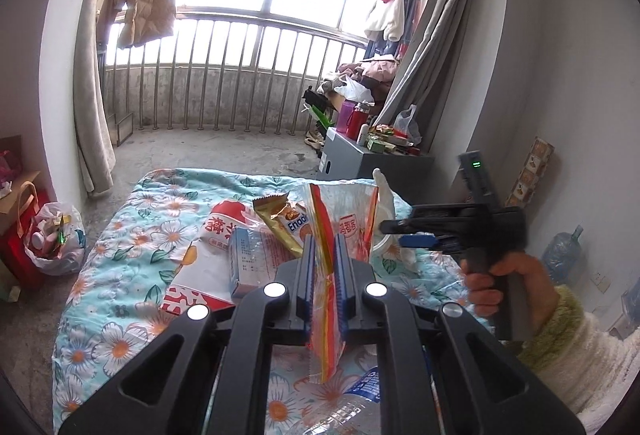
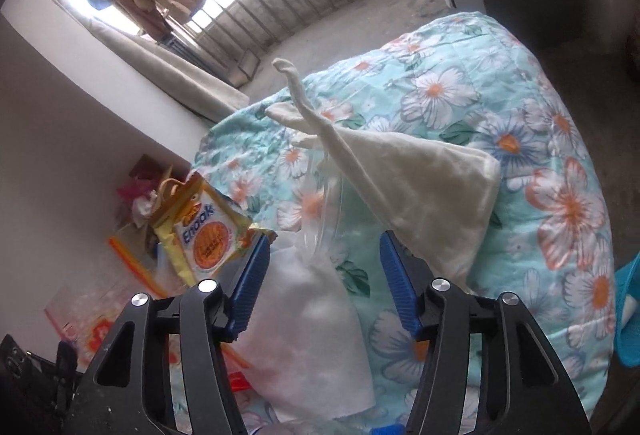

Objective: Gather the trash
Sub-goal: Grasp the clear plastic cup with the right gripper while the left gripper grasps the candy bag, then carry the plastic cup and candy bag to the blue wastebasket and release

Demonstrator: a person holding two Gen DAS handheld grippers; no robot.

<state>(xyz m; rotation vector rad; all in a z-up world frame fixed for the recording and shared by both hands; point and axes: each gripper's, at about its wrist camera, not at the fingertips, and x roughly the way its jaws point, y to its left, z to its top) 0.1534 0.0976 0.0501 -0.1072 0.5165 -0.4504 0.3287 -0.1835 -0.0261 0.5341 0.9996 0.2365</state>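
Note:
My left gripper (image 1: 325, 241) is shut on a clear plastic wrapper with red and yellow stripes (image 1: 326, 319), held upright above the floral quilt (image 1: 132, 235). Behind it lie a gold Enaak snack packet (image 1: 286, 221), a blue and white box (image 1: 246, 263) and a red and white bag (image 1: 224, 223). My right gripper (image 2: 324, 239) is open above a white cloth (image 2: 308, 315) and a clear plastic piece (image 2: 320, 203); it also shows in the left wrist view (image 1: 394, 231), to the right. The Enaak packet (image 2: 204, 231) lies to its left. A clear bottle (image 1: 348, 411) lies below the left gripper.
A cream towel (image 2: 432, 187) lies on the quilt (image 2: 540, 123). A full trash bag (image 1: 56, 239) stands on the floor at the left beside a red bag (image 1: 22, 231). A grey cabinet (image 1: 356, 159) with clutter stands beyond the bed. A blue object (image 2: 628, 315) shows at the right edge.

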